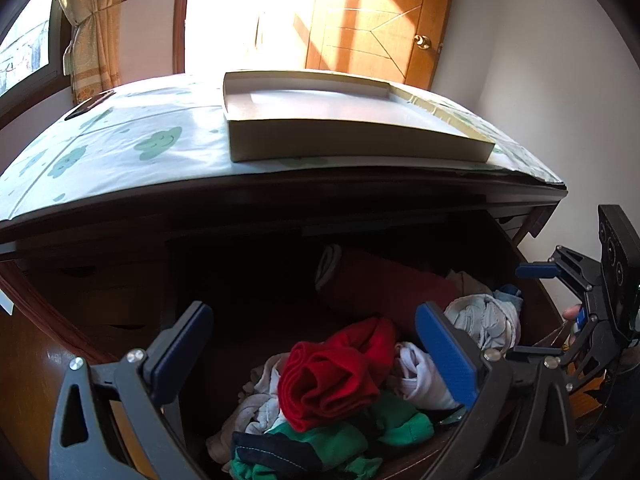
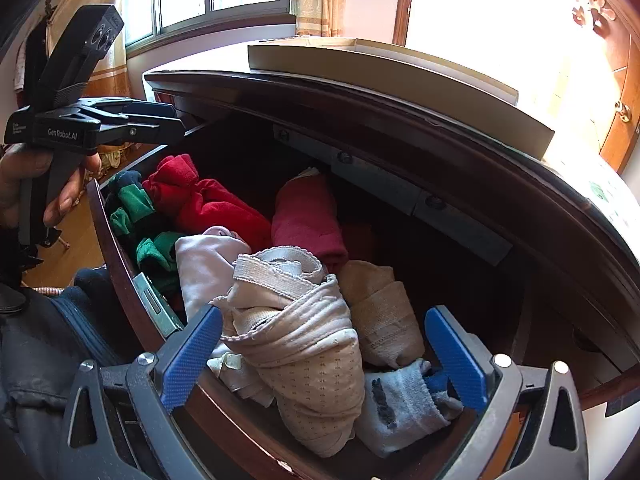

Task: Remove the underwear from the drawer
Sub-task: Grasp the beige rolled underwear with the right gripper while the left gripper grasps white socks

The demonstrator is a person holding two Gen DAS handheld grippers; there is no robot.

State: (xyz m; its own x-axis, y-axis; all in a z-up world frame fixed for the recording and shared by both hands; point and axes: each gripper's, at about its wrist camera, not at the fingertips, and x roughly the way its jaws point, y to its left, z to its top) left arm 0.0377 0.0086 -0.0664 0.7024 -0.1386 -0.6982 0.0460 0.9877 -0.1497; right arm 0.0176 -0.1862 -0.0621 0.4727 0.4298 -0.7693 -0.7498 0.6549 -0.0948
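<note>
1. The right gripper hangs over the front of the open drawer with its blue pads spread wide and nothing between them.
2. Straight ahead of it, framed by the two pads, lies a rolled beige underwear bundle with a ribbed waistband on top. Its long axis runs roughly away from the gripper, tilted a little to one side, so the pads stand on either flank of the roll rather than at its ends.
3. I judge this the nearest piece for that hand: a short drop forward and down would put the roll between the pads. The risk is snagging the pale grey sock-like cloth touching its right side.
4. The left gripper is also wide open and holds nothing. It hovers above the drawer's other end, over a red rolled garment lying on green cloth.
5. Between those piles sits a white piece, and a darker red fold lies further back in the drawer's shadow.
6. On the dresser top above, on a cloud-print cover, rests a shallow cardboard tray, empty, likely where the garment goes.
7. Nothing has left the drawer yet, as far as I can see.
</note>
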